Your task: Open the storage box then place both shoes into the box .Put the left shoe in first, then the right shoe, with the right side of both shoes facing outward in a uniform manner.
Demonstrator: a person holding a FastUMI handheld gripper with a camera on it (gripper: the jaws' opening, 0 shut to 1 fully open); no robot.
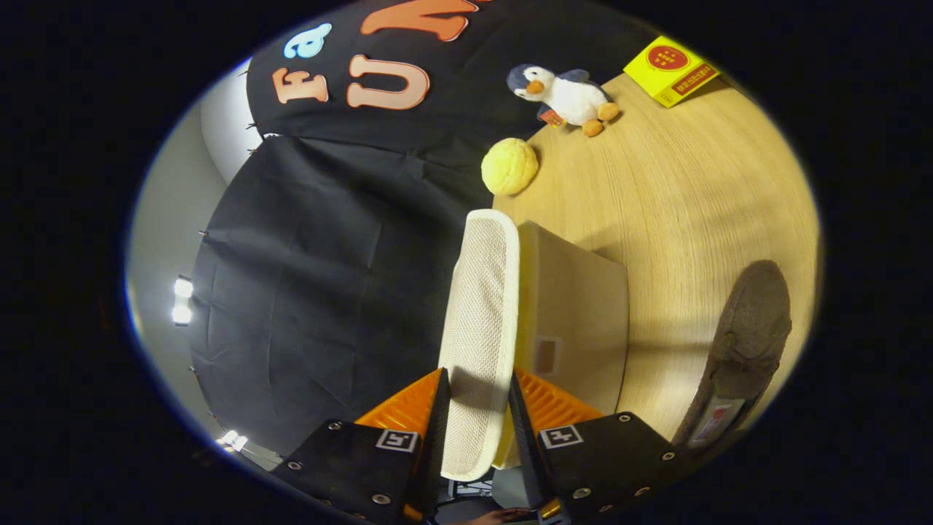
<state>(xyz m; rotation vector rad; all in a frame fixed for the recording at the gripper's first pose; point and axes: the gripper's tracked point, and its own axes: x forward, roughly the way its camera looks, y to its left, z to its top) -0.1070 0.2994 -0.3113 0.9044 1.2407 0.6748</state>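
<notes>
The black cloth wall [321, 277] is taking up the widest stretch of the scene, hanging beside the table and running back behind it. The wooden table [692, 189] is spreading out on the other side, carrying everything else.

On the table, just beyond the claw, the beige storage box [576, 321] is sitting with a small label patch showing on its near face. Whether its lid is open or closed cannot be told from this angle.

One shoe [477, 321], a pale one showing a textured mesh-like surface and a light rim, is standing on edge between the fingers and stretching away from them, alongside the box and just touching or overlapping its side. The claw [477, 415] is clenching this shoe, both fingers pressing against its opposite flanks near its closer end.

The other shoe [743, 350], a dark brown one with a fuzzy surface, is lying on the table well apart from the box, on the far side of it from the cloth wall, with a light insole label visible at its near end.

Farther back, a plush penguin [565, 95] is lying near the cloth wall. A flat yellow box [670, 69] is resting beyond it on the table. A round yellow bun-shaped toy [509, 166] is sitting at the table's edge, between the penguin and the held shoe.
</notes>
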